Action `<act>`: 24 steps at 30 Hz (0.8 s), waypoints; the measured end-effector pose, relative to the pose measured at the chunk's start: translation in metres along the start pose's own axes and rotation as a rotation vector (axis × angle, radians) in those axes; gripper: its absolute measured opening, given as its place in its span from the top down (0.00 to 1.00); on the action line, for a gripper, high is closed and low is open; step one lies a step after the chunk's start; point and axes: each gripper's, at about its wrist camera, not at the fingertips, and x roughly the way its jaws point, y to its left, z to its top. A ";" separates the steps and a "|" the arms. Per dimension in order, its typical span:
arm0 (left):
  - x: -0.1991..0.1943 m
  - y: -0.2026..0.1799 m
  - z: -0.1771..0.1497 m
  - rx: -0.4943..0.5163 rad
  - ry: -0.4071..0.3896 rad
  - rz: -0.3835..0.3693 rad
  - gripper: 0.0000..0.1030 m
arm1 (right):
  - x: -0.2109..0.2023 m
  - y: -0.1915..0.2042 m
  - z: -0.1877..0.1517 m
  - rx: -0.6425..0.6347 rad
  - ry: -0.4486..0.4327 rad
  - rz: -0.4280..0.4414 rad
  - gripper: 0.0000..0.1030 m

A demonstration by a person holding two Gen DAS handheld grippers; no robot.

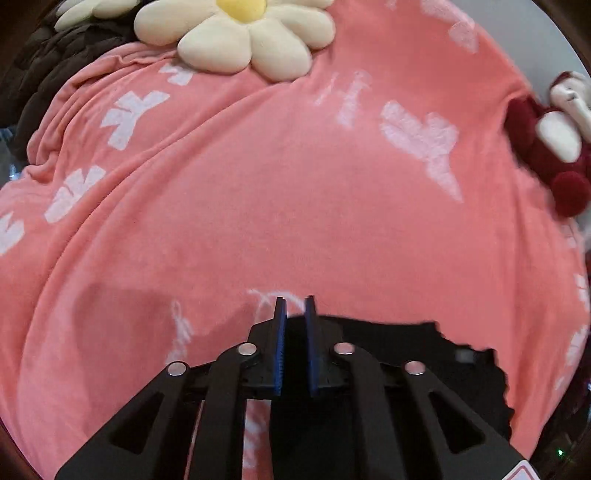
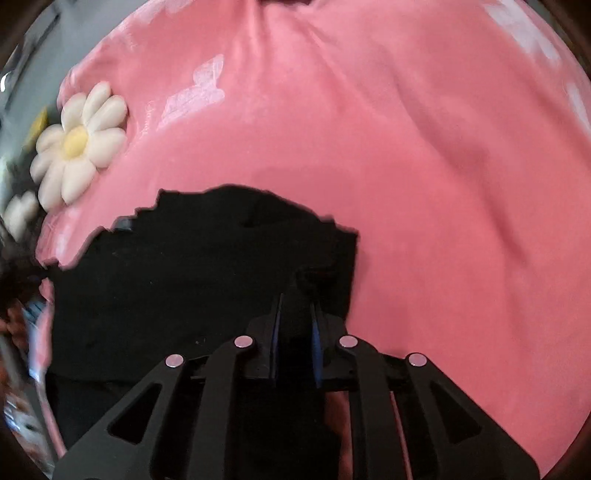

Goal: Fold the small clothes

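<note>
A black garment [image 2: 184, 280] with a scalloped edge lies on a pink bedspread [image 2: 424, 184]. In the left wrist view it [image 1: 424, 362] shows at the lower right, running under the fingers. My left gripper [image 1: 294, 304] has its blue-padded jaws nearly together, with black cloth between them at the garment's left edge. My right gripper [image 2: 297, 301] has its jaws close together on the garment's right edge, with black cloth bunched between them.
The pink spread [image 1: 277, 184] carries white prints and wrinkles. A daisy-shaped cushion [image 1: 240, 33] lies at the far edge and also shows in the right wrist view [image 2: 77, 144]. A red and white plush toy [image 1: 550, 144] lies at the right. A dark quilted cover [image 1: 48, 74] is at the far left.
</note>
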 end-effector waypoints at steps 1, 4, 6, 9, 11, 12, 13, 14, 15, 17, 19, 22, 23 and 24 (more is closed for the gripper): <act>-0.012 0.003 -0.009 0.002 -0.001 -0.054 0.65 | -0.008 -0.001 -0.003 0.002 -0.018 0.001 0.74; -0.042 0.011 -0.033 -0.008 -0.011 -0.154 0.48 | -0.037 -0.004 -0.020 -0.013 -0.053 0.032 0.69; -0.053 0.015 -0.047 -0.010 0.000 -0.180 0.44 | -0.048 -0.004 -0.032 -0.032 -0.046 0.029 0.68; -0.047 0.012 -0.054 -0.002 0.041 -0.172 0.44 | -0.059 0.000 -0.056 -0.033 -0.007 0.062 0.66; -0.038 0.008 -0.047 -0.015 0.032 -0.144 0.44 | -0.067 0.010 -0.073 -0.062 0.002 0.073 0.65; -0.031 0.005 -0.041 -0.020 0.036 -0.152 0.44 | -0.069 0.017 -0.080 -0.079 0.005 0.071 0.64; -0.024 0.002 -0.038 -0.022 0.047 -0.151 0.44 | -0.073 0.023 -0.089 -0.100 0.007 0.067 0.61; -0.013 -0.002 -0.033 -0.022 0.062 -0.130 0.49 | -0.076 0.028 -0.098 -0.115 0.012 0.070 0.59; 0.000 -0.005 -0.029 -0.009 0.080 -0.080 0.55 | -0.077 0.031 -0.105 -0.123 0.018 0.074 0.58; 0.023 -0.010 -0.021 0.040 0.113 0.028 0.82 | -0.079 0.036 -0.116 -0.146 0.028 0.064 0.56; 0.028 -0.010 -0.014 0.068 0.080 0.100 0.81 | -0.079 0.039 -0.126 -0.179 0.035 0.028 0.56; 0.024 -0.003 -0.006 0.064 0.046 0.242 0.81 | -0.079 0.034 -0.132 -0.181 0.043 0.009 0.54; 0.017 0.004 -0.006 0.038 0.031 0.227 0.82 | -0.081 0.031 -0.133 -0.176 0.041 0.001 0.49; 0.009 0.008 -0.006 0.027 0.022 0.205 0.82 | -0.082 0.027 -0.134 -0.169 0.038 -0.002 0.48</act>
